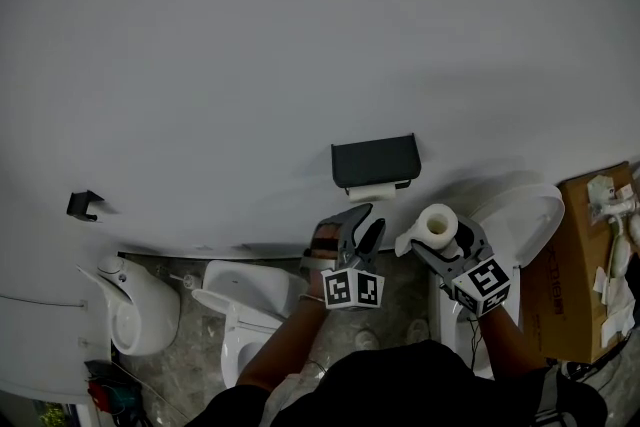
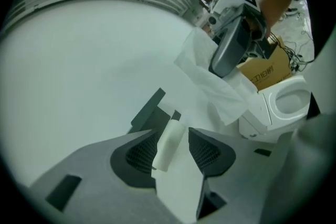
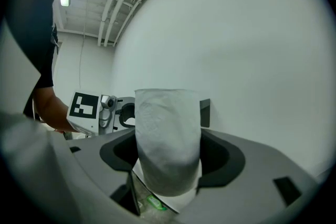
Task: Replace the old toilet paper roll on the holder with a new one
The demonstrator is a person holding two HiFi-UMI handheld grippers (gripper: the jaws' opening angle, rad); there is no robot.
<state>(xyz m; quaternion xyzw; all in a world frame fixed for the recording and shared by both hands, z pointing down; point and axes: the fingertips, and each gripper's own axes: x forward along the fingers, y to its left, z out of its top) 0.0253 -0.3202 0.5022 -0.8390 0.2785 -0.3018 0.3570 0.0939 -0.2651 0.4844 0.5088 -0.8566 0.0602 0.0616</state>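
- Left gripper (image 2: pixel 173 153): jaws apart and unclenched. A thin, nearly spent white paper roll (image 2: pixel 169 140) shows in the gap, with neither pad pressing on it.
- Spent roll: sits at the dark grey wall-mounted holder (image 1: pixel 375 160) on the plain white wall (image 1: pixel 300 35).
- Right gripper (image 3: pixel 169 157): clamped on a full white toilet paper roll (image 3: pixel 168 128) standing on end between the pads, near the holder's lower right and beside the left gripper.

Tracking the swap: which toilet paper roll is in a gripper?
The thick roll, clamped in the right gripper; the thin one hangs under the wall holder.
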